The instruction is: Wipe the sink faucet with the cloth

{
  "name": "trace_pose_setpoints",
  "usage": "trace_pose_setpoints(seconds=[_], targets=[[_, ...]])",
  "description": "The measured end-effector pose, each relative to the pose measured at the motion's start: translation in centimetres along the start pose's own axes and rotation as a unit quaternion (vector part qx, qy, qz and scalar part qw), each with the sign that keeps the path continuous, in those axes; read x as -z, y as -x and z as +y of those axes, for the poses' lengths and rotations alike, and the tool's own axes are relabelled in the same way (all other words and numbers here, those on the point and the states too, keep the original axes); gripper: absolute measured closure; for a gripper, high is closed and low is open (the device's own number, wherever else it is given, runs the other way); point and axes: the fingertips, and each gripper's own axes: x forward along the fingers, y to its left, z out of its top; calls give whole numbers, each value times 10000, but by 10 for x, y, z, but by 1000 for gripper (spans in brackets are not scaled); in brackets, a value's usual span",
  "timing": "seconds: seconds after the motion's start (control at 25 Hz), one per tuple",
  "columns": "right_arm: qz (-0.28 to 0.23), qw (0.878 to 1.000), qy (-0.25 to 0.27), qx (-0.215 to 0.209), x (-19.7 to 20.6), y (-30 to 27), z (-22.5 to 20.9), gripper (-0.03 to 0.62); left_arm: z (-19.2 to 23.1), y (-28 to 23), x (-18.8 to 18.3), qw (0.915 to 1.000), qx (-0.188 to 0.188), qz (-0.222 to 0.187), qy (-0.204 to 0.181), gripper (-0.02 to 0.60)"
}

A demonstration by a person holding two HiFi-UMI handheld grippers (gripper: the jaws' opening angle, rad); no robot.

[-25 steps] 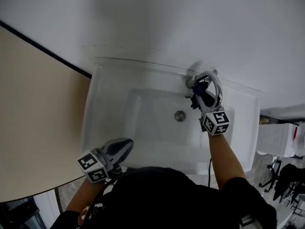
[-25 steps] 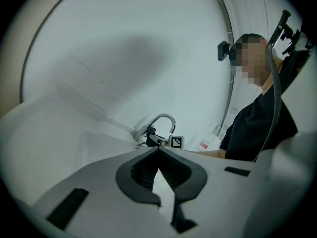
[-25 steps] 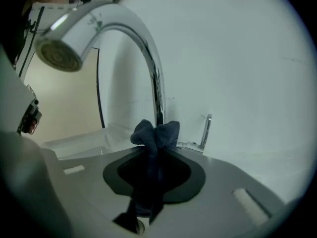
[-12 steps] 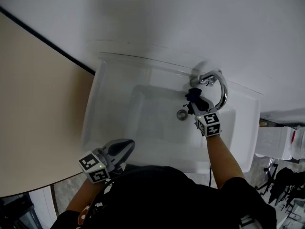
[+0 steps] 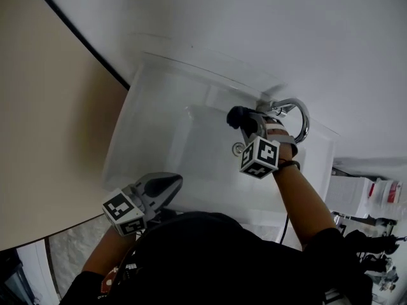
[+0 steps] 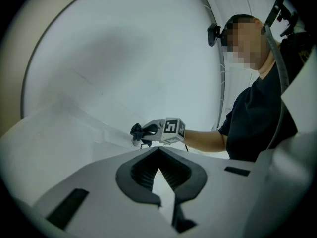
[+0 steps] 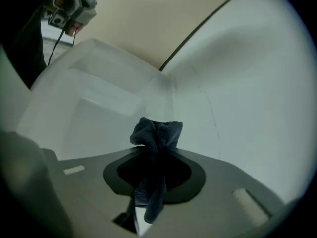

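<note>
- Right gripper (image 5: 245,123): your two jaws are clamped on the cloth (image 5: 237,115); in the right gripper view the dark blue cloth (image 7: 156,133) is pinched between the pads of the right gripper (image 7: 157,156), one bunched end sticking out past the tips and a loose tail hanging back between the jaws.
- Left gripper (image 5: 174,183): your jaws are pressed together with nothing between them; the left gripper view shows the tips of the left gripper (image 6: 158,152) meeting at a point.
- Cloth, position: it sits over the basin, just beside the base of the faucet (image 5: 297,115), on that faucet's left in the head view; the drain (image 5: 237,148) lies just below it in that view.
- Faucet: a chrome arched spout rising from the far rim of the sink (image 5: 141,127); your right gripper's body crosses in front of its lower part.
- Left gripper, position: it is at the near rim of the sink, well apart from the cloth and the faucet, pointing level across the basin.
- Surroundings: a white sink against a white wall (image 5: 267,24); a beige panel (image 5: 44,107) to the left.
</note>
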Motion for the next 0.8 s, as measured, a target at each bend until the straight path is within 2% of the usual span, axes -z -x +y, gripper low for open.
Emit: trace_pose_setpoints(seconds=[0.08, 0.2, 0.36, 0.44, 0.48, 0.56, 0.68, 0.8], targets=[[635, 9958, 654, 62, -3, -13, -21, 523, 3, 8, -2, 10000, 7, -75, -18, 593], [1665, 9764, 1375, -46, 8, -38, -38, 523, 9, 19, -2, 9998, -3, -169, -47, 594], [3131, 9259, 2029, -593, 54, -66, -36, 522, 10, 30, -6, 9989, -55, -446, 148, 592], [3672, 9033, 2039, -867, 79, -71, -31, 522, 10, 37, -4, 9988, -102, -451, 168, 593], [3847, 8964, 1975, -971, 90, -73, -28, 522, 10, 39, -6, 9984, -116, -526, 196, 593], [3988, 8917, 1877, -1032, 104, -81, -22, 522, 12, 42, -6, 9979, -142, -586, 226, 593], [3979, 8914, 1922, -1007, 110, -96, -11, 522, 18, 45, 13, 9993, -177, -252, 218, 592], [3973, 8913, 1924, -1037, 112, -106, -5, 522, 18, 43, 18, 9994, -178, -151, 245, 592]])
